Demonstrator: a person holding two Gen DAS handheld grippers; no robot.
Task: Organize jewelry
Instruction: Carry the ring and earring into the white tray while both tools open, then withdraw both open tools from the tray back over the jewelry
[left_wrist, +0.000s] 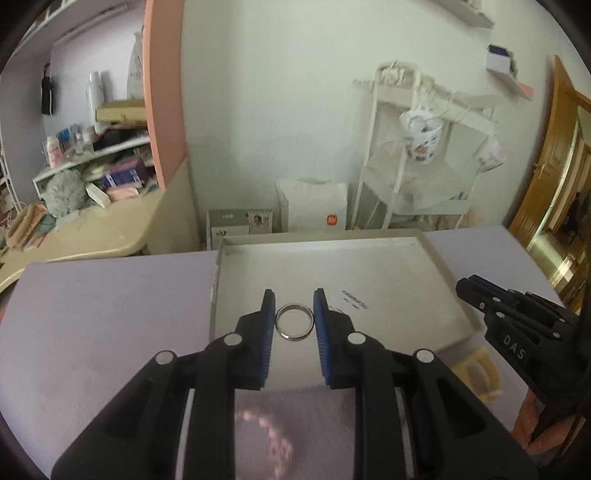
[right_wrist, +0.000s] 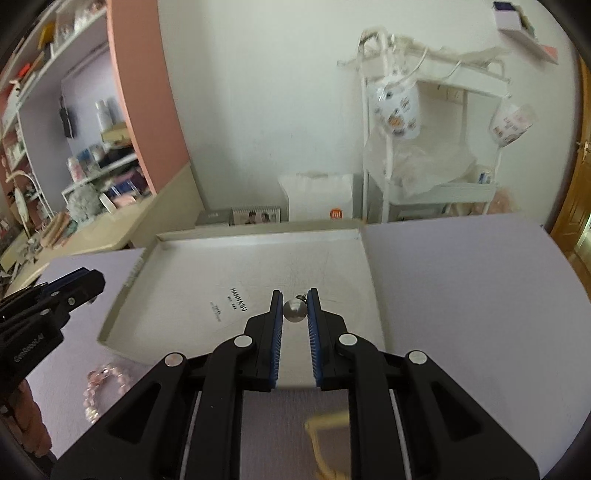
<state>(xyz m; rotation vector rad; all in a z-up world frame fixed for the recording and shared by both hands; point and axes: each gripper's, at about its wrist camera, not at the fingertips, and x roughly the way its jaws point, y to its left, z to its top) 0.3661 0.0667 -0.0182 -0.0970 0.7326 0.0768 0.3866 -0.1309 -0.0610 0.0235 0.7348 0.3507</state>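
Observation:
My left gripper is shut on a silver ring, held over the near part of a shallow white tray. My right gripper is shut on a round silver pendant with a small loop, held over the same tray. A pink bead bracelet lies on the lilac table left of the tray's near corner; it shows blurred under the left gripper. A yellow band lies on the table near the tray's near right corner, and also shows below my right gripper.
The tray sits on a lilac table. The right gripper's body shows at right in the left view; the left gripper's body at left in the right view. Behind are a wall, a white rack and cluttered shelves.

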